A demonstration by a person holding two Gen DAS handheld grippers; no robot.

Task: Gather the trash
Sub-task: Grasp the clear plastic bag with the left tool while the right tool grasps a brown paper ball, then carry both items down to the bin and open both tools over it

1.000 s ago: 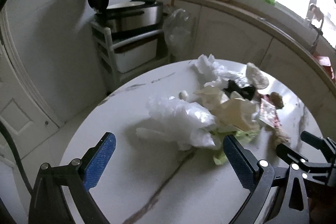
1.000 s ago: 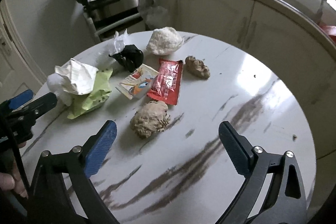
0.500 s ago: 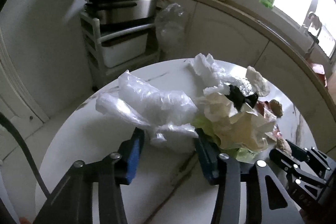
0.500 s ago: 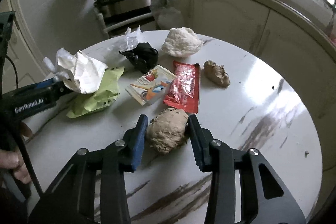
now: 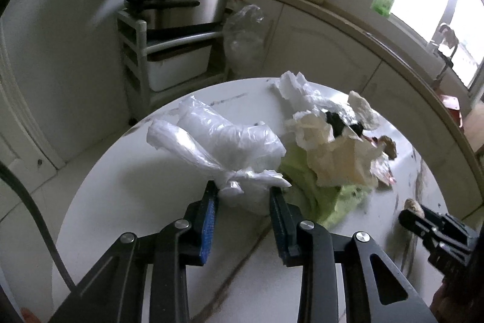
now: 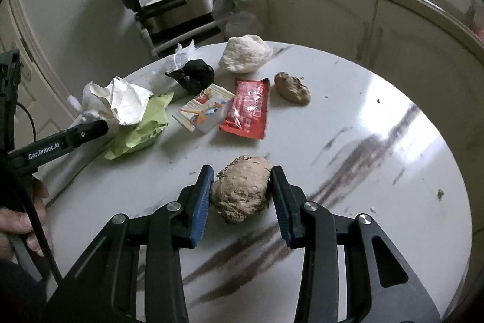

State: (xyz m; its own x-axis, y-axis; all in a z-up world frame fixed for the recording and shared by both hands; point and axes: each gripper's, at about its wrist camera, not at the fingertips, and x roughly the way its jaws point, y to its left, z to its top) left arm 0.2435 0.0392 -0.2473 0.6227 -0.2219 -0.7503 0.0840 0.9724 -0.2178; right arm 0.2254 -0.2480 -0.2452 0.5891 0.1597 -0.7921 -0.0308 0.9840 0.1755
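My left gripper (image 5: 243, 196) is shut on a clear white plastic bag (image 5: 224, 144) and holds its bunched end above the round white table (image 5: 127, 192). My right gripper (image 6: 242, 186) is shut on a brown crumpled paper ball (image 6: 242, 189) at the table's near side. Other trash lies on the table: crumpled white paper (image 6: 121, 102), a green wrapper (image 6: 142, 129), a black wad (image 6: 193, 74), a printed packet (image 6: 205, 111), a red wrapper (image 6: 248, 108), a second brown lump (image 6: 292, 87) and a white wad (image 6: 245, 53).
A rack with an open-lidded cooker (image 5: 175, 8) stands beyond the table's far edge, with a plastic bag (image 5: 245, 41) beside it. Curved cabinets (image 6: 378, 20) run along the right. The left gripper's arm (image 6: 60, 141) shows at the left of the right wrist view.
Both grippers went from wide open to shut: the left closed on the plastic bag and lifted it, the right moved forward and closed on the brown paper ball.
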